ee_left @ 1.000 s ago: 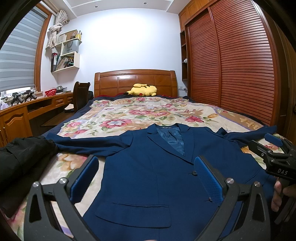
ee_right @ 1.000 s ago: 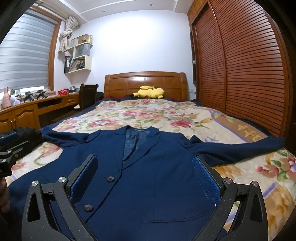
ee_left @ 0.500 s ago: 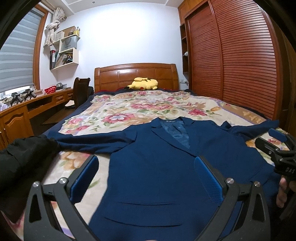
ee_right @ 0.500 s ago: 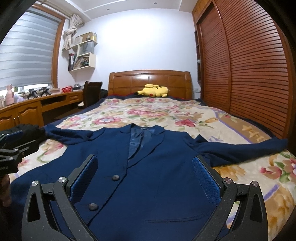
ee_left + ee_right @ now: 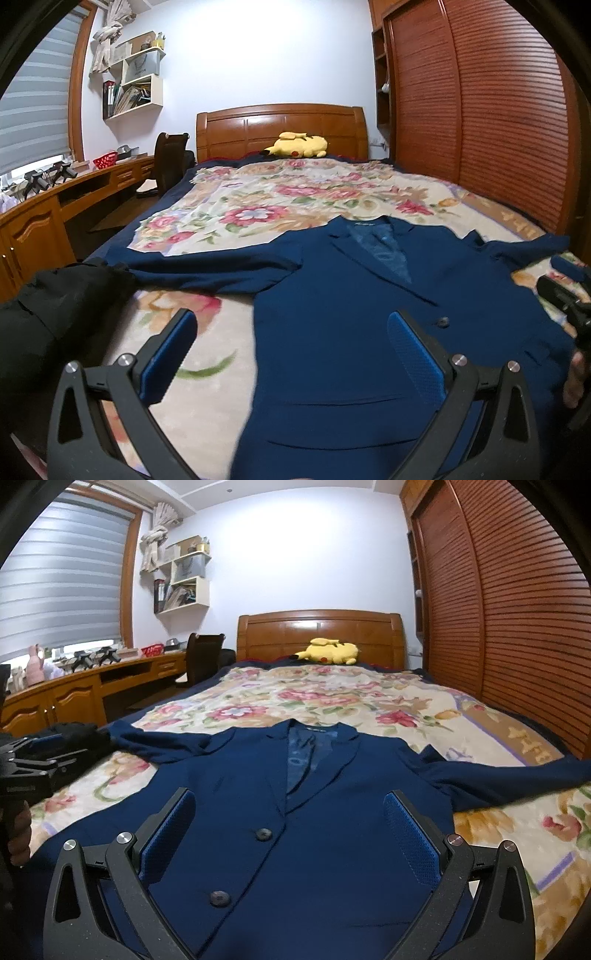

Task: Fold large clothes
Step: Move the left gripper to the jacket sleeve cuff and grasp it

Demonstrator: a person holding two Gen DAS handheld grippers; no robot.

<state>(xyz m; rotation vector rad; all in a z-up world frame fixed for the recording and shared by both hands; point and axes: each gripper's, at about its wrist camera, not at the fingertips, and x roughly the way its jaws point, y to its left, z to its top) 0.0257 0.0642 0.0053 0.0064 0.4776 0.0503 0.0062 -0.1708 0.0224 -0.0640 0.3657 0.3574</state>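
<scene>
A navy blue suit jacket (image 5: 354, 317) lies face up and buttoned on the flowered bedspread, collar toward the headboard, both sleeves spread sideways. It also shows in the right wrist view (image 5: 303, 812). My left gripper (image 5: 291, 347) is open and empty, hovering over the jacket's left edge near the hem. My right gripper (image 5: 288, 827) is open and empty above the jacket's front buttons. Each gripper shows at the side edge of the other's view.
The flowered bedspread (image 5: 258, 206) covers a wooden bed with a headboard (image 5: 280, 129). A yellow plush toy (image 5: 299, 144) lies by the headboard. A black garment (image 5: 44, 317) lies at the bed's left corner. A desk (image 5: 44, 218) stands left, a slatted wardrobe (image 5: 480, 118) right.
Both grippers have moved a little, the left one leftward so that it now straddles the jacket's left edge. The jacket has not moved. Both stay open.
</scene>
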